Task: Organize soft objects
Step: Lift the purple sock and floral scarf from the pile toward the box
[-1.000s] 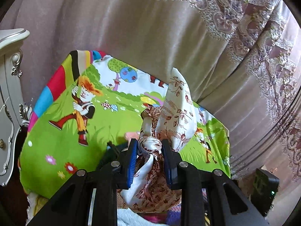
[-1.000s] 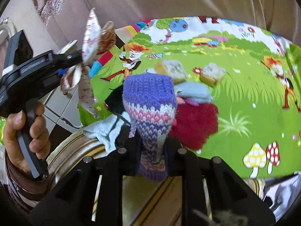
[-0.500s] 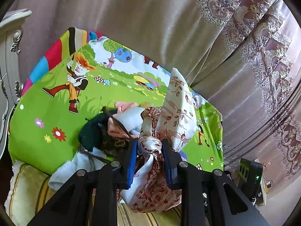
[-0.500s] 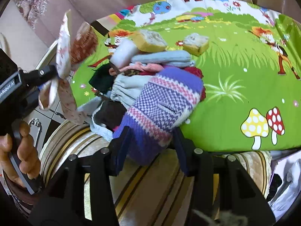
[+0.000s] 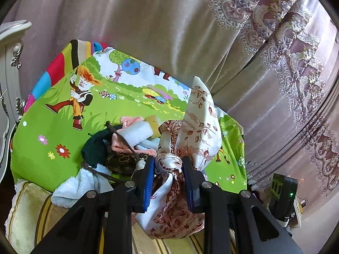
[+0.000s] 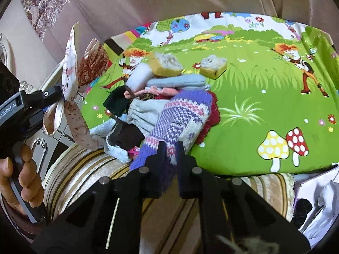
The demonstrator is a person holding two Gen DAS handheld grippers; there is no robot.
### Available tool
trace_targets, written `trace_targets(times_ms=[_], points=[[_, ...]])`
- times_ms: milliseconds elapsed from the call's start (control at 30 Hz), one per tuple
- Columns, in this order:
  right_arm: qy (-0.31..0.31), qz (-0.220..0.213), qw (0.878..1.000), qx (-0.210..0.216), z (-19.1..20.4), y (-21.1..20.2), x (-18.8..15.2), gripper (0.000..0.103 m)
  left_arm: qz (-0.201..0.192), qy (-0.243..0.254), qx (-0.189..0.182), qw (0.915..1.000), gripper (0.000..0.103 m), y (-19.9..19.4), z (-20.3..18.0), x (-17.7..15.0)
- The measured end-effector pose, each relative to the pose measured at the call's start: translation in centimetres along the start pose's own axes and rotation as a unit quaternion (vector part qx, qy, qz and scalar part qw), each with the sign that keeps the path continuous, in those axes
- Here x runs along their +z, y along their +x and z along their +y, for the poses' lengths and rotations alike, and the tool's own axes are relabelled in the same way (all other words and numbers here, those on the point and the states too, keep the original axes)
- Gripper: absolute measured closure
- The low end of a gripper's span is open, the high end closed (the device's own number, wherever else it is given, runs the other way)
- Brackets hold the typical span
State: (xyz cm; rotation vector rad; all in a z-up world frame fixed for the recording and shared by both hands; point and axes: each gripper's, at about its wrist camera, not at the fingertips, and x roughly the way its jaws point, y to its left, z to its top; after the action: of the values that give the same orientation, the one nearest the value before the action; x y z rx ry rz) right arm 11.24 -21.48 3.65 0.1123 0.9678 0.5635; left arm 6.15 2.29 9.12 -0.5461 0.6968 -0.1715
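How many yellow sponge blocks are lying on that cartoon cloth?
2: one sponge block leans on the clothes pile's far edge, the other sits just right of it. More could hide under the pile.

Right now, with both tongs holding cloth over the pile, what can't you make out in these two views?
- Pile bottom: right wrist view, the knitted purple sock and grey cloth cover what lies beneath.
- Sock's cuff end: hidden behind the right tongs.
- Scarf: left wrist view, lower end cut off behind the left tongs.
- Black device: too small to identify.
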Motion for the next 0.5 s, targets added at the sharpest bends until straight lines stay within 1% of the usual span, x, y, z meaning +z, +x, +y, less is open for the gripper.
trace_targets(times_ms=[133,233,500], points=[[0.010,-0.015,1.000,-0.002,-0.7,-1.8,-0.3,0.092,-0.001,0.006,-0.007,1.0000,0.076,-0.2,-0.8,-0.1],[0.016,-0.027,0.999,-0.011,-1.4,-3.3,-0.6,0.092,0.003,0.011,-0.015,0.9998,0.076,0.0,-1.5,-0.2],[0.040,-0.032,0.998,-0.024,-3.7,-6.1,-2.5,0.095,0.020,0.023,-0.032,0.9990,0.076,0.7,-3.5,-1.0]])
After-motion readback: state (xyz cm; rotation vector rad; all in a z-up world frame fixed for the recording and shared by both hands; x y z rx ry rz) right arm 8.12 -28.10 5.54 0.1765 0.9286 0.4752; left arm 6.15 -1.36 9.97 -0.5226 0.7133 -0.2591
